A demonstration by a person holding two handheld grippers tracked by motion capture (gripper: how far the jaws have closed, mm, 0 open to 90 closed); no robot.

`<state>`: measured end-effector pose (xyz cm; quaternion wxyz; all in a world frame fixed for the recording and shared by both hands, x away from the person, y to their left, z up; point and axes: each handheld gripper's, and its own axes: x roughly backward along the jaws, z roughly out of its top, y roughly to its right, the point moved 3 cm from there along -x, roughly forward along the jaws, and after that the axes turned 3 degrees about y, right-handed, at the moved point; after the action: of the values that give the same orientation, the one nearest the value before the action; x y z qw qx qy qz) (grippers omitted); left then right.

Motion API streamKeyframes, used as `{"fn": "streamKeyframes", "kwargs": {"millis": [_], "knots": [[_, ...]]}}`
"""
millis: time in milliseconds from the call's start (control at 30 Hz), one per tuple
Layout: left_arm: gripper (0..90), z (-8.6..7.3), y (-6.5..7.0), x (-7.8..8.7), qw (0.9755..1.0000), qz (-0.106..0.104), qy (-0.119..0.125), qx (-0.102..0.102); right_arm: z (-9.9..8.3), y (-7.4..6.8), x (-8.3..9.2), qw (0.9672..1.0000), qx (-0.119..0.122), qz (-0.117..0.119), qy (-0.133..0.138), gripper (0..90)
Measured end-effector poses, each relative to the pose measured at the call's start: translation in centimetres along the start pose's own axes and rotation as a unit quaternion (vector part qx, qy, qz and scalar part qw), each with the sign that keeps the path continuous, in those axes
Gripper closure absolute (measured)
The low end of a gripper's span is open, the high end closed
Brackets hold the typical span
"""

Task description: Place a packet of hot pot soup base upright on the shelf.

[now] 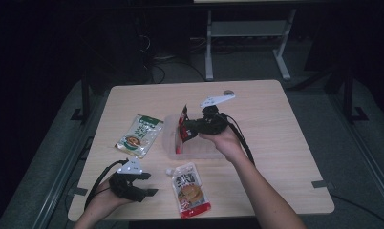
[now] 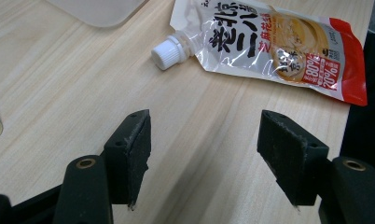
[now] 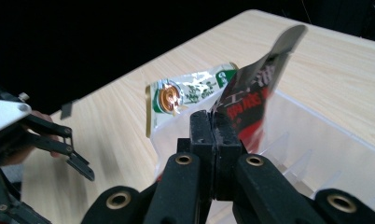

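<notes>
One red pouch (image 1: 182, 125) is pinched tight by its edge in the right gripper (image 3: 215, 122), whose black jaws are squeezed together on it. The pouch stands up on its side, held over the clear plastic box (image 1: 199, 150) in the middle of the table (image 1: 285, 157). It looks like the pouch is going into the box, but it is not let go yet. So this one is almost done.

Two more pouches wait outside the box. The white and red pouch (image 2: 274, 44) with a white cap (image 2: 169, 52) lies flat near the front of the table, close to the box. The green pouch (image 1: 139, 135) lies flat just to the left of the box.

The left gripper (image 2: 204, 158) rests low by the front edge, with its jaws apart and nothing between them. It points toward the white and red pouch, so I think that one comes next. Most of the job is still to do.
</notes>
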<state>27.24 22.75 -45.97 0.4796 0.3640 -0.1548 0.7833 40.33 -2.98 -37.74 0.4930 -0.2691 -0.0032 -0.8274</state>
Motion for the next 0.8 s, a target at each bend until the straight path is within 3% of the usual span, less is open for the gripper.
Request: {"fn": "streamKeyframes", "kwargs": {"millis": [367, 467, 800], "knots": [[34.6, 0.0, 0.0, 0.0, 1.0000, -0.001, -0.003, -0.002, -0.9, 0.1, -2.1, 0.9996, 0.011, -0.012, -0.022, 88.6], [34.6, 0.0, 0.1, -0.1, 1.0000, -0.003, 0.000, 0.000, -1.1, 0.0, -2.5, 0.9995, 0.004, -0.015, -0.027, 86.7], [34.6, 0.0, 0.1, -0.2, 1.0000, -0.003, -0.003, 0.001, -0.9, -0.3, -1.2, 0.9997, 0.007, -0.008, -0.024, 54.1]]}}
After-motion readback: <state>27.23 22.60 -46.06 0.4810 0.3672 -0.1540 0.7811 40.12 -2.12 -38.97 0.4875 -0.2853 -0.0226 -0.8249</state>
